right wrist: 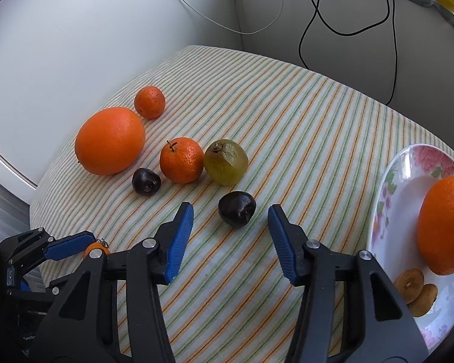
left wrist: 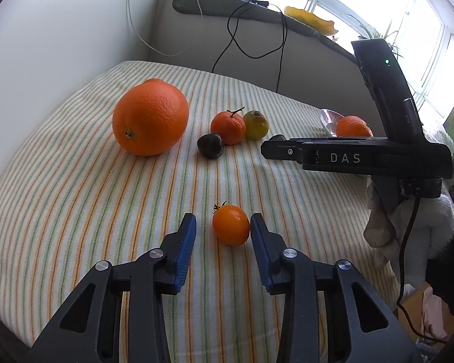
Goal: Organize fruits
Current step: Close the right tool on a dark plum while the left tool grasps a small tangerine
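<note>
My left gripper (left wrist: 223,227) is open around a small orange tomato (left wrist: 230,225) on the striped cloth; its right pad touches the fruit. My right gripper (right wrist: 230,216) is open with a dark cherry (right wrist: 236,208) between its fingertips, untouched. A big orange (right wrist: 110,140), a mandarin with a stem (right wrist: 181,160), a green grape-like fruit (right wrist: 226,161), another dark cherry (right wrist: 146,181) and a small mandarin (right wrist: 149,102) lie beyond. A floral plate (right wrist: 399,187) at the right holds an orange (right wrist: 443,225) and two brown dried fruits (right wrist: 416,290).
The striped cloth (left wrist: 75,181) covers a rounded table set against a white wall. Black and white cables (right wrist: 390,30) hang behind it. The right gripper's body (left wrist: 363,154) shows in the left wrist view. The left gripper (right wrist: 66,249) shows at the lower left of the right wrist view.
</note>
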The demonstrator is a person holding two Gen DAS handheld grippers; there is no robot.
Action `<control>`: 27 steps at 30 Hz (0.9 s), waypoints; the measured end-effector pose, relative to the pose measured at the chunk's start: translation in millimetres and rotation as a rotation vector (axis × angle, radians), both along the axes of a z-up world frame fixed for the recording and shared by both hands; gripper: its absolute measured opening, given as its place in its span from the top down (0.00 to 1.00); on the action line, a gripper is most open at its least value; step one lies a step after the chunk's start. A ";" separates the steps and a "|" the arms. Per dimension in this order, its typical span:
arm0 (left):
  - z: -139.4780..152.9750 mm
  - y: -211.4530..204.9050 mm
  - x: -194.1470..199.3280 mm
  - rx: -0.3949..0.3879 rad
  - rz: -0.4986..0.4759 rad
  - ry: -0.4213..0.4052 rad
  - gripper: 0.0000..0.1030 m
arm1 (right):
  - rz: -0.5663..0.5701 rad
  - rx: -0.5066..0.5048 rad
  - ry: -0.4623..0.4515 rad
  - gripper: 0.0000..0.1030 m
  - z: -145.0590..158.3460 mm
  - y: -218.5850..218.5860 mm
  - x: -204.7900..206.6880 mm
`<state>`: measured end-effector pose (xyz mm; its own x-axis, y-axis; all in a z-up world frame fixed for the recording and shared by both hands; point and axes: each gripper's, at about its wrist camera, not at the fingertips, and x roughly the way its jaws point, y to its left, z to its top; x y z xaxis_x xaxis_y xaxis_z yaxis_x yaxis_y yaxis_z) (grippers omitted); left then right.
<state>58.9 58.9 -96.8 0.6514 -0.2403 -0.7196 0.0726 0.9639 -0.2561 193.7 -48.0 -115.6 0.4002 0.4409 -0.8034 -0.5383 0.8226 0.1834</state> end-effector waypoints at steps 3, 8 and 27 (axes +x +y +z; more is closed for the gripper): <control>0.2 0.4 -0.1 0.001 -0.002 -0.002 0.71 | 0.004 -0.009 -0.005 0.51 -0.9 2.6 1.3; -1.1 0.3 -0.3 0.013 -0.003 -0.006 0.78 | 0.006 -0.027 -0.014 0.67 -1.5 5.6 2.8; 8.6 -1.6 4.4 -0.009 -0.011 -0.028 0.79 | -0.002 0.057 -0.022 0.75 12.9 -18.8 -7.2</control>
<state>63.3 57.3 -88.2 0.6688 -0.2536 -0.6988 0.0902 0.9608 -0.2623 186.4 -66.7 -102.7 0.4185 0.4848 -0.7680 -0.5406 0.8124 0.2183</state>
